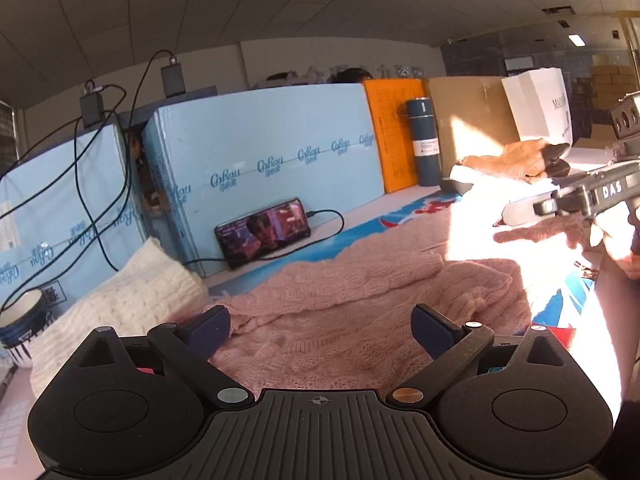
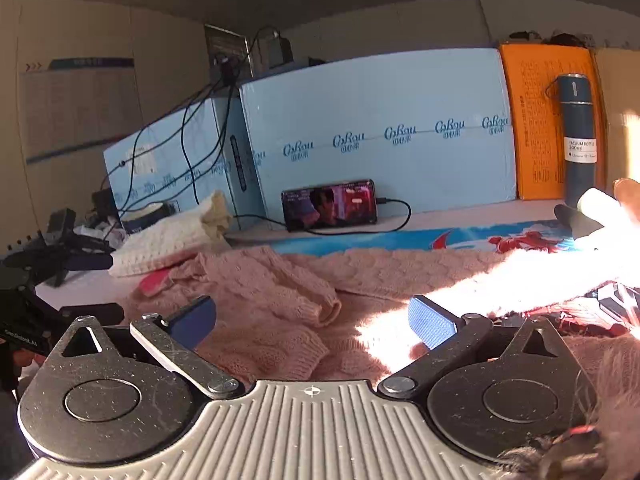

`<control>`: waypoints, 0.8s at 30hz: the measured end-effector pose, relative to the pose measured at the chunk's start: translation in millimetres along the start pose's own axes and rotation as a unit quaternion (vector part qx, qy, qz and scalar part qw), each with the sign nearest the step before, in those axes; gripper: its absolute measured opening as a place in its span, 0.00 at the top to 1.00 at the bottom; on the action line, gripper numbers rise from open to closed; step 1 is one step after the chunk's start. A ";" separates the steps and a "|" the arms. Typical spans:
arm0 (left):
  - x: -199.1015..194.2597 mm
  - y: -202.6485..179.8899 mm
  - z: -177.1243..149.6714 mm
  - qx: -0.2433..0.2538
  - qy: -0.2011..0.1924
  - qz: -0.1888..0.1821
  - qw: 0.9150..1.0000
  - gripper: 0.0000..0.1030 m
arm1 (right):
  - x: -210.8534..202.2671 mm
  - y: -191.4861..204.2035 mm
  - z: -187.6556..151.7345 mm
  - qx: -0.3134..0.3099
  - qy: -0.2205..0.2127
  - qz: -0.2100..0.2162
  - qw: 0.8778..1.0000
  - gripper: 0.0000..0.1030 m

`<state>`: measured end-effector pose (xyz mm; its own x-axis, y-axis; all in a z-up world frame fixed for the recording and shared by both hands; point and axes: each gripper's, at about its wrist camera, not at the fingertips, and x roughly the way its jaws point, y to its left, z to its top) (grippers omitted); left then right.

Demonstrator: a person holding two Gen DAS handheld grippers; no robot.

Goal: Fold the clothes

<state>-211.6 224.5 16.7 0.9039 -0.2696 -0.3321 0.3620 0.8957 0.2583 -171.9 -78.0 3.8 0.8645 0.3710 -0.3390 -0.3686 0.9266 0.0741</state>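
Note:
A pink cable-knit sweater (image 1: 360, 296) lies spread and rumpled on the table, its sleeves folded across the body (image 2: 272, 280). My left gripper (image 1: 322, 326) hovers open just above its near edge, nothing between the blue pads. My right gripper (image 2: 314, 320) is open too, over the sweater's cuffs. In the left wrist view the right gripper (image 1: 532, 210) shows at the far right, held by a hand (image 1: 616, 248). The left gripper (image 2: 72, 260) appears at the left edge of the right wrist view.
A folded cream knit (image 1: 120, 296) lies left of the sweater. A phone (image 1: 264, 232) on a cable leans against light-blue boxes (image 1: 260, 148) at the back. An orange box (image 1: 400, 132), a dark flask (image 1: 426, 140), brown garments (image 1: 516, 160) and a bowl (image 1: 24, 320) stand around.

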 end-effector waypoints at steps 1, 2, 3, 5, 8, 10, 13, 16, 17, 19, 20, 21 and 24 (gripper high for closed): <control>-0.3 -3.1 0.4 0.010 0.000 0.002 1.000 0.04 | -6.4 -6.4 0.3 0.006 -0.015 0.001 1.000 0.00; 0.2 -6.9 0.5 0.020 0.001 0.001 1.000 0.04 | -12.7 -12.8 0.6 0.012 -0.030 0.002 0.999 0.00; 0.7 -10.7 0.5 0.030 0.002 0.000 1.000 0.04 | -19.1 -19.2 0.9 0.018 -0.045 0.003 0.999 0.00; 2.3 -19.8 -1.0 0.056 0.008 -0.004 0.998 0.04 | -31.8 -32.1 1.6 0.030 -0.075 0.005 0.997 0.00; 6.2 -32.4 -4.7 0.104 0.031 -0.011 0.994 0.04 | -50.9 -51.3 2.5 0.048 -0.120 0.009 0.992 0.00; 8.0 -39.3 -7.0 0.143 0.050 -0.012 0.988 0.04 | -64.7 -61.3 -0.7 0.029 -0.146 -0.005 0.989 0.00; 9.6 -46.7 -10.6 0.204 0.078 -0.003 0.976 0.04 | -82.1 -71.8 -9.6 -0.031 -0.153 -0.057 0.986 0.00; 14.7 -49.0 -11.1 0.247 0.097 0.011 0.964 0.04 | -87.9 -78.7 -17.6 -0.089 -0.101 -0.071 0.988 0.00; 17.6 -49.7 -9.2 0.251 0.102 0.010 0.963 0.04 | -87.3 -78.4 -20.0 -0.105 -0.085 -0.070 0.988 0.00; 24.7 -51.7 -5.7 0.260 0.106 0.007 0.960 0.04 | -82.7 -75.4 -26.3 -0.143 -0.038 -0.059 0.987 0.00; 29.5 -53.5 -4.0 0.266 0.103 0.006 0.959 0.04 | -80.3 -73.6 -29.2 -0.159 -0.017 -0.052 0.986 0.00; 34.5 -55.5 -2.4 0.270 0.098 0.005 0.958 0.04 | -77.2 -70.7 -31.2 -0.165 -0.006 -0.037 0.985 0.00; 47.0 -61.3 1.9 0.269 0.082 -0.003 0.960 0.04 | -68.0 -60.3 -36.4 -0.183 0.023 0.006 0.983 0.00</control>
<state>-190.8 156.3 -13.1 0.8693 -0.1751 -0.4622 0.4723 0.5700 0.6723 -221.0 -161.4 -11.8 0.8459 0.3713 -0.3830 -0.4846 0.8349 -0.2608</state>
